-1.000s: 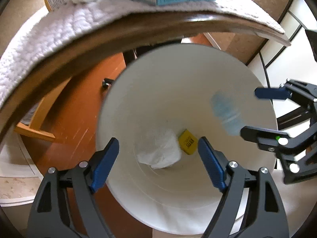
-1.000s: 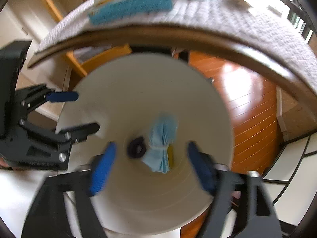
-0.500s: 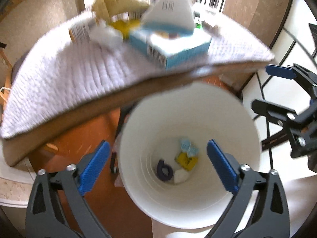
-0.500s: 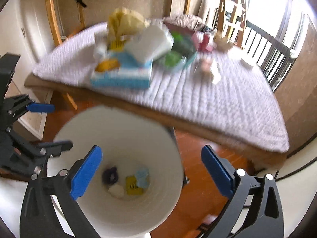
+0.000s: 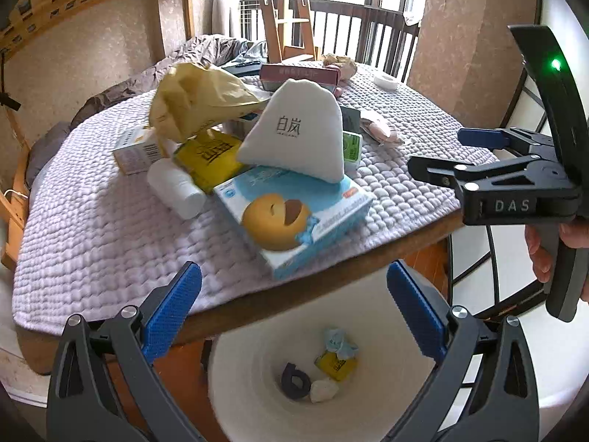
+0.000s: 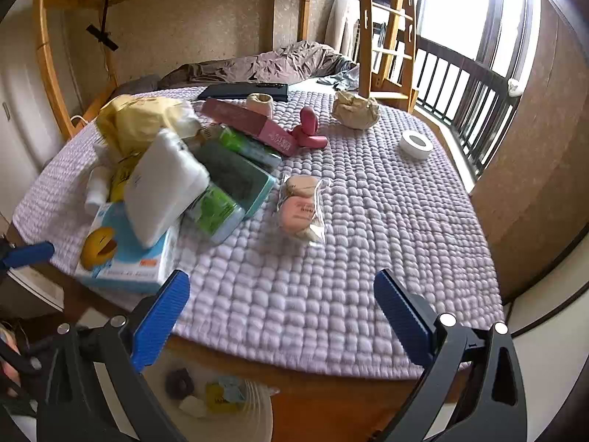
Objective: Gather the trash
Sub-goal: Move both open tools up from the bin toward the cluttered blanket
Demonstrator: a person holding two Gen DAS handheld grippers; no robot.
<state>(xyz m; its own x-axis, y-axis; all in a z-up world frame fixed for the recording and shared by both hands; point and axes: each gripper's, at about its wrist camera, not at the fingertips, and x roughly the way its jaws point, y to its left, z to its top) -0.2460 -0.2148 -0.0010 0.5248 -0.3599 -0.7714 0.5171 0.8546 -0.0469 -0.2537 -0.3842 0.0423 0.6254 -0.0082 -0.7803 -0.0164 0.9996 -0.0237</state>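
Partly cropped white bin point(image 6: 257, 405), contents blurred.

We hold both grippers tilted downward, jaws spread wide and empty. The left gripper point(image 5: 294, 309) shows its two blue pads point(image 5: 173, 307) well apart at the bottom of its own view. The right gripper point(image 6: 281, 318) stands the same way, and in the left view it reaches in from the right edge, our hand point(image 5: 552, 246) wrapped around its grey handle.
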